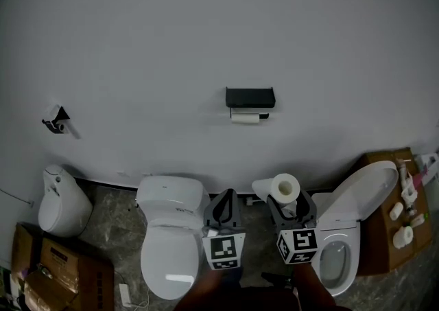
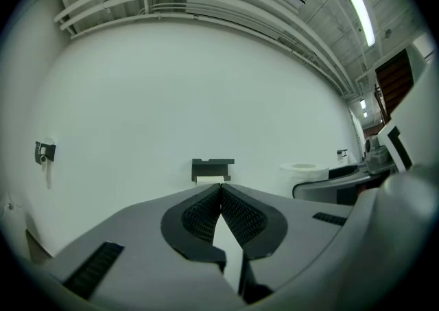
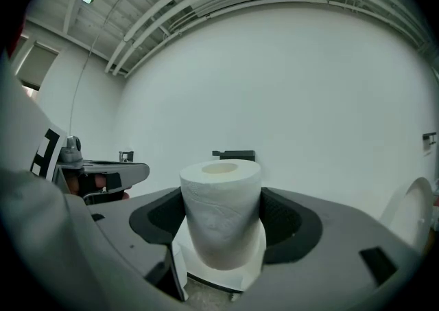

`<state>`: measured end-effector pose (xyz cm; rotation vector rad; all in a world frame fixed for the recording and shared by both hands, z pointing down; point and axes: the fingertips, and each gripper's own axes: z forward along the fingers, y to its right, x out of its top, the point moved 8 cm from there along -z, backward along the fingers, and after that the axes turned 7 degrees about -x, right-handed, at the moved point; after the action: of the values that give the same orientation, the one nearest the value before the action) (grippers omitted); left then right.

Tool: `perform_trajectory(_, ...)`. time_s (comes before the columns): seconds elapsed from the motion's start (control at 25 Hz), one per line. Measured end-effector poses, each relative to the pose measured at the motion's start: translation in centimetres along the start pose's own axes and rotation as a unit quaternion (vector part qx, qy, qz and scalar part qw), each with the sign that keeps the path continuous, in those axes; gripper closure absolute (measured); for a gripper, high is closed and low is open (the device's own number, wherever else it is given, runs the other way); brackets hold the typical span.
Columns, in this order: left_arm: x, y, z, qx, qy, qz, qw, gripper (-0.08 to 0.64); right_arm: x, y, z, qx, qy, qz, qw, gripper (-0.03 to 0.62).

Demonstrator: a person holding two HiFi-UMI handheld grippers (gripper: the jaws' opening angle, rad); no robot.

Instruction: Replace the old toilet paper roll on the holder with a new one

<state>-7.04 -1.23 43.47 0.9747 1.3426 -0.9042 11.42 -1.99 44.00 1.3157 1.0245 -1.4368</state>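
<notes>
No words, brands or numbers could be read. Cubes on the left gripper (image 1: 226, 195) and right gripper (image 1: 288, 200) bore only black-and-white square markers. Print on the left toilet (image 1: 168, 251) was too small.

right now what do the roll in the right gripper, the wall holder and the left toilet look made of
Roll: soft matte white tissue paper, faintly embossed, hollow core. Holder: matte black with sharp flat edges, probably painted metal, possibly plastic. Left toilet: glossy white with a glint on the lid, likely ceramic.

White wall (image 1: 206, 28), grey marbled floor (image 1: 110, 208)
</notes>
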Motion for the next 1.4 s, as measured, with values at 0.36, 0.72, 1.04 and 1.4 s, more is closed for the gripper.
perform_trajectory(0.36, -0.2, -6.7, 8.1, -0.019, 0.000, -0.018, 0.9997, 0.545, 1.7, -1.3, 9.4, -0.015, -0.011, -0.017, 1.000, 0.244)
perform_trajectory(0.72, 0.0, -10.1, 13.5, -0.030, -0.002, -0.017, 0.9994, 0.545, 2.2, -1.2, 14.9, -0.030, -0.016, -0.021, 0.999, 0.242)
perform_trajectory(1.04, 0.1, -9.7, 17.2, -0.008, -0.008, -0.006, 0.9999, 0.545, 1.8, 1.4, 18.5, -0.006, -0.016, -0.007, 1.000, 0.242)
perform_trajectory(1.4, 0.0, -8.7, 19.6, 0.012, -0.018, 0.001, 0.9998, 0.545, 1.7, 3.5, 20.2, 0.014, -0.015, -0.003, 1.000, 0.242)
